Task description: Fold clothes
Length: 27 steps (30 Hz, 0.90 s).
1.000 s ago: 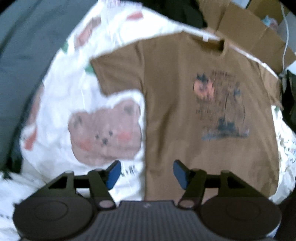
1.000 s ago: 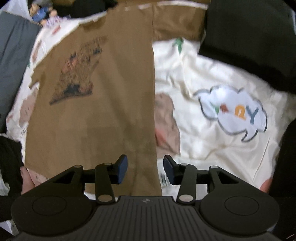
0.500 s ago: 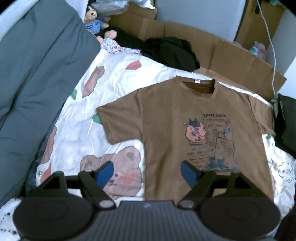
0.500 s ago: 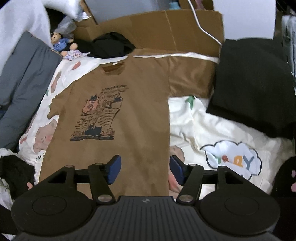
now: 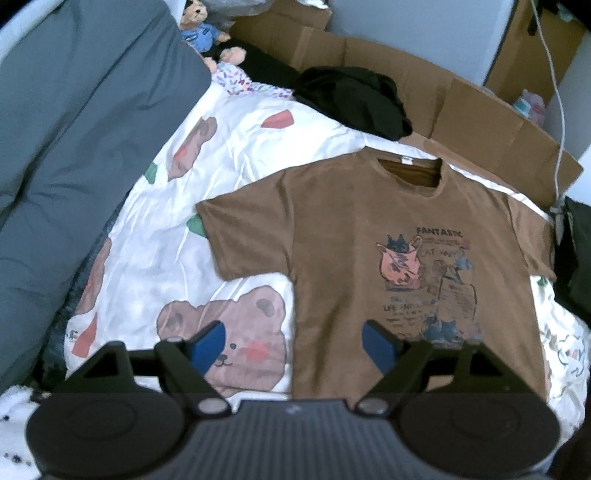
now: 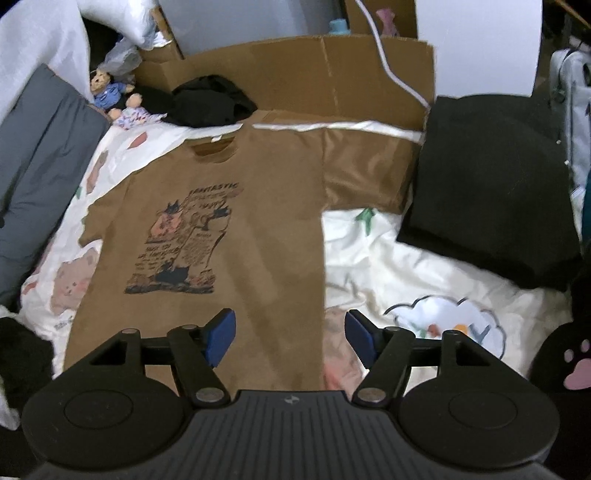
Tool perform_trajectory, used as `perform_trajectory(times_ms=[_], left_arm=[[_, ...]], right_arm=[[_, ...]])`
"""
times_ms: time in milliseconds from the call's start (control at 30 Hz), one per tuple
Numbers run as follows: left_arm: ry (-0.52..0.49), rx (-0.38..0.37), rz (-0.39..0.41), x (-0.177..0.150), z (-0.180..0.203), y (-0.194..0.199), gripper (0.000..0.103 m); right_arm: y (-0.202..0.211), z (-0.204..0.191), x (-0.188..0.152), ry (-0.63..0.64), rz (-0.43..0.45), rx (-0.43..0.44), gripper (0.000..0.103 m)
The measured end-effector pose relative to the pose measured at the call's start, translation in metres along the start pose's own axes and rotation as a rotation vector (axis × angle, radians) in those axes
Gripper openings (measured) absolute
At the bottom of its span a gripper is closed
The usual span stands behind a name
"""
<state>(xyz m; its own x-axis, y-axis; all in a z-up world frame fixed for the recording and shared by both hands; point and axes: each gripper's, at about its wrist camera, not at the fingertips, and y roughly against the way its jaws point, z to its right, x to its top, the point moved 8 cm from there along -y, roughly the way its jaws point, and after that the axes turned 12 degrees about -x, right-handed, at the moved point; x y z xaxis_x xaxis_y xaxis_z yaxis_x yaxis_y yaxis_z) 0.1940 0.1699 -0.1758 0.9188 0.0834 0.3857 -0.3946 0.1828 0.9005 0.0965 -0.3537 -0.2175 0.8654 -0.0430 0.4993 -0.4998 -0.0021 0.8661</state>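
A brown T-shirt (image 5: 351,236) with a cat print lies flat, face up, on a white cartoon-print bedsheet (image 5: 155,266), collar at the far end. The same T-shirt (image 6: 273,229) fills the middle of the right wrist view, both sleeves spread out. My left gripper (image 5: 293,345) hovers open above the shirt's lower left edge, blue pads wide apart and holding nothing. Over the shirt's lower right edge my right gripper (image 6: 290,334) is open and empty too.
A grey duvet (image 5: 66,155) runs along the left. Black clothes (image 5: 354,99), a teddy bear (image 5: 201,26) and cardboard (image 5: 472,118) sit past the collar. A folded black garment (image 6: 495,184) lies right of the shirt. A white cable (image 6: 391,70) hangs over the cardboard.
Both grippers have risen and pulled back from the shirt, so much more of the bed shows. Both sets of fingers have opened wider.
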Motion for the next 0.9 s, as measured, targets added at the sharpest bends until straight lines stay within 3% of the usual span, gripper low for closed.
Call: perform_trajectory(times_ms=[333, 600, 767, 900], left_arm=[[0.083, -0.032, 0.045, 0.006, -0.029, -0.018, 0.083], [0.073, -0.052, 0.047, 0.008, -0.054, -0.040, 0.082], [0.017, -0.023, 0.054, 0.009, -0.066, -0.058, 0.076], [0.037, -0.070, 0.056, 0.009, -0.076, -0.071, 0.073]], right_arm=[[-0.005, -0.007, 0.006, -0.011, 0.041, -0.043, 0.070], [-0.008, -0.034, 0.015, 0.002, 0.102, -0.067, 0.070], [-0.021, -0.058, 0.021, 0.034, 0.112, -0.080, 0.070], [-0.031, -0.078, 0.026, 0.061, 0.121, -0.089, 0.070]])
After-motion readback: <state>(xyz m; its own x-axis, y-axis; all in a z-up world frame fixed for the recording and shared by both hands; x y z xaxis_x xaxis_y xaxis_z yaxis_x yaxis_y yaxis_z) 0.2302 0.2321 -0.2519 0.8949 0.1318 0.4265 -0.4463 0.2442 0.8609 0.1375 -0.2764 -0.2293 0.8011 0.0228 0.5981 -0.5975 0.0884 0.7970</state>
